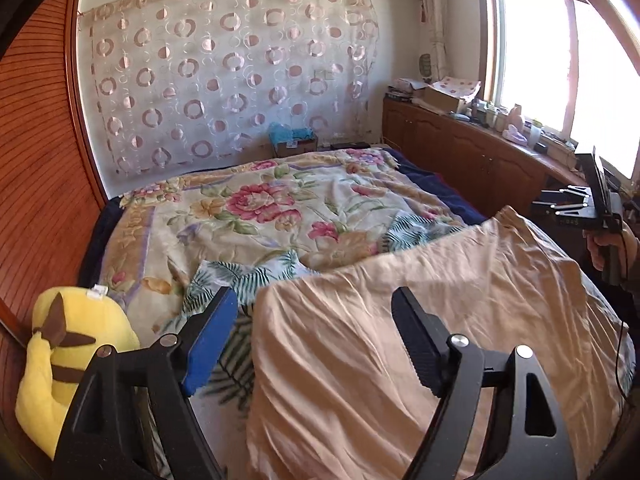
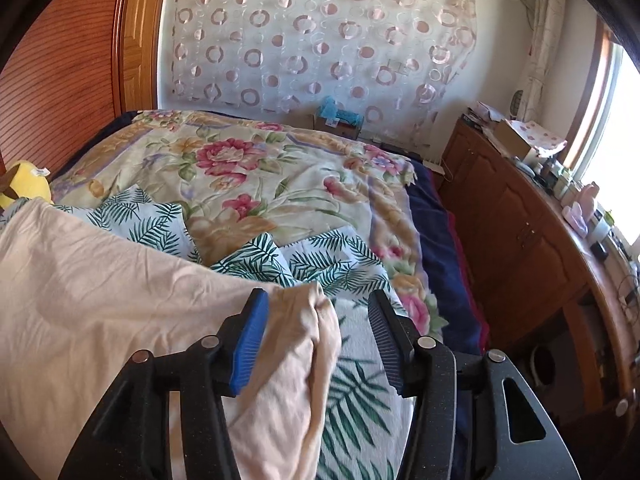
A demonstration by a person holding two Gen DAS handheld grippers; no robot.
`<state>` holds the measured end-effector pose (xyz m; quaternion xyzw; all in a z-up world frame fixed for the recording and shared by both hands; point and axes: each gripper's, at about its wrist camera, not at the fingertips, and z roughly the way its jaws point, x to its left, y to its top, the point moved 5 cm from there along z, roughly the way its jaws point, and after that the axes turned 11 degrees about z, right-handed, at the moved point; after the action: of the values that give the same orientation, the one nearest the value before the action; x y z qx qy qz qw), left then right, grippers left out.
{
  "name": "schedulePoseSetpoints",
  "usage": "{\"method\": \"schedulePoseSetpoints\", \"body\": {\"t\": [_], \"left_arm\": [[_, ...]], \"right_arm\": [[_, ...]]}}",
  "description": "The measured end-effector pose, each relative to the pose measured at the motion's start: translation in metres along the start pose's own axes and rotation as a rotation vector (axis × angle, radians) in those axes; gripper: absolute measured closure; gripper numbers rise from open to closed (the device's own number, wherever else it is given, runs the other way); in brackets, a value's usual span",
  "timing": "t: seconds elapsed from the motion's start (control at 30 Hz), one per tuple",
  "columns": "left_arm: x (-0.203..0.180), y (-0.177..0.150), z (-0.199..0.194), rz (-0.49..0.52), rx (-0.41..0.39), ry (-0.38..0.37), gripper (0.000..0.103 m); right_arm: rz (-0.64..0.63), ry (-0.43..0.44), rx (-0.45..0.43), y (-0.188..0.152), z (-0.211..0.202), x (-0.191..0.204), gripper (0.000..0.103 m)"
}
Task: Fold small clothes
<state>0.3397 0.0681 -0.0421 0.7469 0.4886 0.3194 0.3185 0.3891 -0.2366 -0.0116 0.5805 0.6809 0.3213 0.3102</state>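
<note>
Both hand-held grippers, left (image 1: pixel 314 336) and right (image 2: pixel 316 336), gaped apart; each should pinch a peach garment (image 1: pixel 400 320) corner squarely

I see a plain peach cloth (image 1: pixel 400 320) lying over a white fabric (image 2: pixel 352 272) printed with green palm fronds, both on a cream blanket (image 1: pixel 280 200) patterned with pink and orange flowers. My left gripper (image 1: pixel 316 332) and right gripper (image 2: pixel 316 336) are black, each with one blue pad. A yellow plush (image 1: pixel 60 344) has brown stripes, and the wall curtain (image 1: pixel 224 72) is sheer white with pink rings and dots.
</note>
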Motion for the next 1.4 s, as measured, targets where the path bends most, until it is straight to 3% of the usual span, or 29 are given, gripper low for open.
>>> {"method": "schedulePoseSetpoints", "body": {"t": [0.37,0.6,0.77,0.9,0.97,1.13,1.2,1.23,1.27,1.4], "left_arm": [[-0.036,-0.091,-0.067,-0.025,0.064,-0.012,0.023],[-0.052,-0.147,-0.107,-0.081,0.097,-0.027,0.024],[-0.066,-0.184,-0.13,-0.12,0.124,-0.036,0.037],[-0.08,-0.206,-0.141,-0.176,0.131,-0.092,0.05],[-0.087,-0.211,-0.142,-0.176,0.137,-0.1,0.058],[-0.104,-0.223,-0.134,-0.184,0.176,-0.13,0.068],[-0.108,-0.222,-0.135,-0.156,0.177,-0.108,0.08],[-0.109,-0.222,-0.135,-0.158,0.181,-0.104,0.095],[-0.108,-0.223,-0.136,-0.161,0.184,-0.099,0.099],[-0.103,-0.223,-0.16,-0.156,0.16,-0.052,0.1]], "right_arm": [[0.061,0.091,0.053,-0.104,-0.094,-0.024,0.049],[0.079,0.105,0.106,-0.154,-0.131,-0.035,0.049],[0.085,0.087,0.127,-0.176,-0.15,-0.042,0.049],[0.116,0.078,0.124,-0.184,-0.164,-0.055,0.049],[0.13,0.088,0.128,-0.184,-0.169,-0.06,0.049],[0.113,0.071,0.124,-0.185,-0.169,-0.064,0.049],[0.114,0.073,0.124,-0.186,-0.167,-0.062,0.048],[0.116,0.076,0.125,-0.185,-0.164,-0.06,0.048],[0.118,0.078,0.126,-0.185,-0.164,-0.06,0.048],[0.116,0.08,0.128,-0.182,-0.155,-0.055,0.048]]}}
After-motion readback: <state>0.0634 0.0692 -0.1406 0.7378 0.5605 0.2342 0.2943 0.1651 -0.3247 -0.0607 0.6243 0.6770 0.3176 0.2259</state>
